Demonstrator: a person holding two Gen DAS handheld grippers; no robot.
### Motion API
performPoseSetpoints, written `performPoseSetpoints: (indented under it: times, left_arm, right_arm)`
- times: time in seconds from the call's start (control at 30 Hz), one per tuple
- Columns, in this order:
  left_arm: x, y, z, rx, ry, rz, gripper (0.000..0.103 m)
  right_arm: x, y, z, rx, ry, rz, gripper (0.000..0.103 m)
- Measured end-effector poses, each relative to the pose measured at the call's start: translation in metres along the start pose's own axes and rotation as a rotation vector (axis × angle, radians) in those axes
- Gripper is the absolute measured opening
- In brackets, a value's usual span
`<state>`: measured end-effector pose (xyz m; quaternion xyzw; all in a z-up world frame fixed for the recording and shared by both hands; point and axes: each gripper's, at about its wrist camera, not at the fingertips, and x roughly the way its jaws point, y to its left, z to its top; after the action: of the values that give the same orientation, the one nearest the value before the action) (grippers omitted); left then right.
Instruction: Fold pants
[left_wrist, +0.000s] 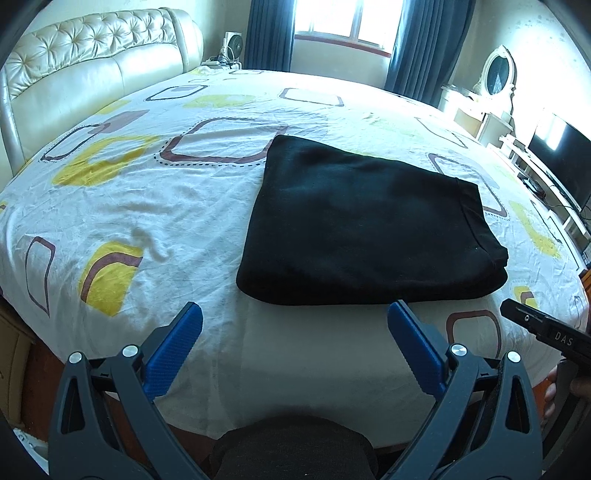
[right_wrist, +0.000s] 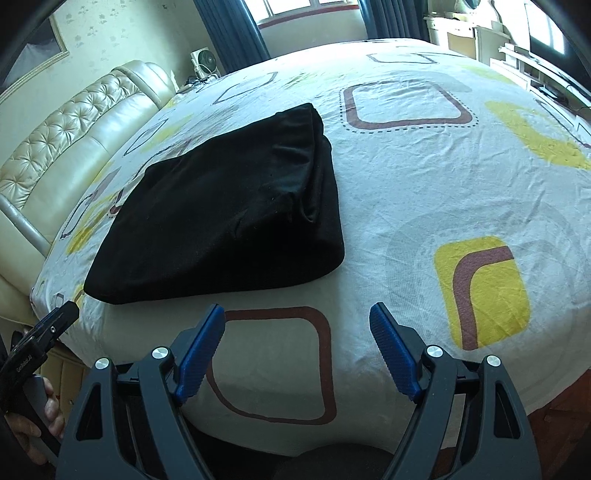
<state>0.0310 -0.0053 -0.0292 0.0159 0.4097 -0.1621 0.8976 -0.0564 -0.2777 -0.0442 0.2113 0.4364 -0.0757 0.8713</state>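
The black pants (left_wrist: 369, 229) lie folded into a flat rectangle on the bed sheet (left_wrist: 147, 206); they also show in the right wrist view (right_wrist: 229, 206), with the waistband end on the right side of the stack. My left gripper (left_wrist: 295, 317) is open and empty, hovering near the front edge of the bed just short of the pants. My right gripper (right_wrist: 297, 317) is open and empty, to the right of the pants' near edge. Each gripper's body shows at the edge of the other's view, the right one in the left wrist view (left_wrist: 546, 332) and the left one in the right wrist view (right_wrist: 40, 336).
The white sheet has yellow and brown square patterns. A cream tufted headboard (left_wrist: 85, 70) stands at the left. A window with dark curtains (left_wrist: 343, 22) is at the back. A dresser with an oval mirror (left_wrist: 498, 74) and a TV (left_wrist: 561, 162) stand at the right.
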Motion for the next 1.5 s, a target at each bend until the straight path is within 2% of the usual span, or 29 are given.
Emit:
performPoseSetpoints:
  times: [0.2, 0.53, 0.77, 1.5]
  left_arm:
    - [0.001, -0.007, -0.002, 0.018, -0.003, -0.012, 0.1]
    - [-0.001, -0.002, 0.002, -0.019, -0.016, -0.013, 0.1]
    - [-0.003, -0.007, 0.001, 0.014, -0.026, -0.008, 0.1]
    - [-0.004, -0.007, 0.001, 0.014, -0.037, -0.006, 0.1]
  right_arm:
    - [0.001, 0.002, 0.002, -0.004, -0.01, -0.003, 0.079]
    - [0.002, 0.007, -0.003, -0.011, -0.011, -0.004, 0.079]
    - [0.003, 0.006, -0.003, 0.0, -0.003, -0.006, 0.079]
    - [0.006, 0.008, -0.008, 0.002, 0.015, -0.008, 0.079]
